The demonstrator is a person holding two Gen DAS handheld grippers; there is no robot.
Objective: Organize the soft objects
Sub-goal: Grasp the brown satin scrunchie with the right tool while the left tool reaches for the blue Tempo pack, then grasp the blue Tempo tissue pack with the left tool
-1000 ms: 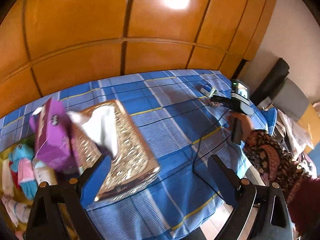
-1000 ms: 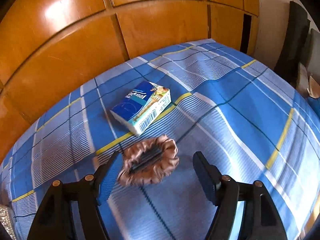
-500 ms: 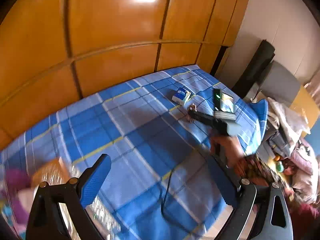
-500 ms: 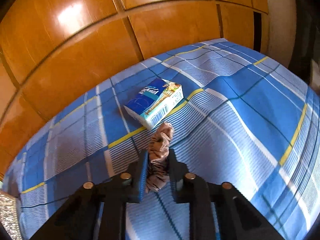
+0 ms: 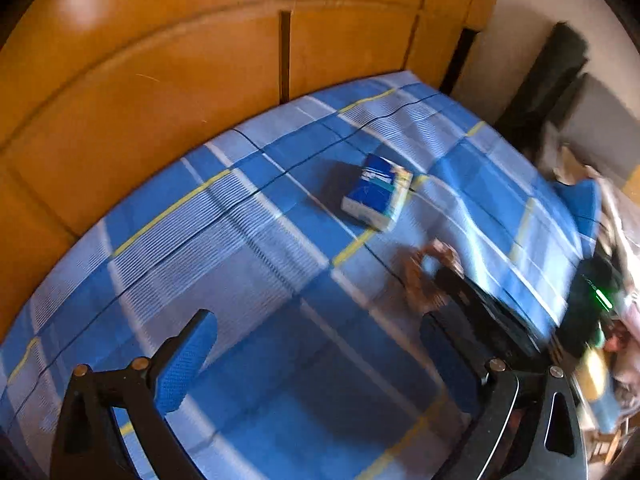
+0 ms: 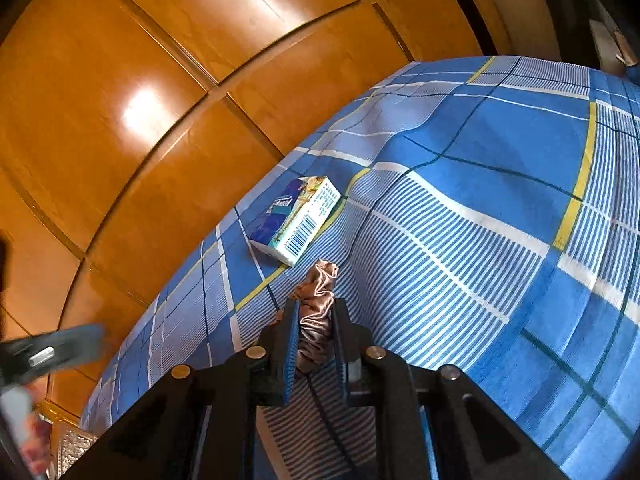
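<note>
My right tongs [image 6: 314, 328] are pinched tight on the crumpled brown satin scrunchie [image 6: 316, 316], its bunched fabric poking out past the blue pads toward 12 o'clock. It sits just above the blue plaid bedsheet [image 6: 480, 208], and the blue-and-white cardboard tissue pack [image 6: 296, 220] lies near it at 11 o'clock. From my left wrist camera, my left tongs [image 5: 316, 360] gape wide with nothing between the pads, over the same bedsheet. There the tissue pack [image 5: 376, 192] is at 1 o'clock, the blurred scrunchie [image 5: 424, 276] at 2 o'clock. Glossy orange wooden panels [image 6: 160, 80] back the bed.
</note>
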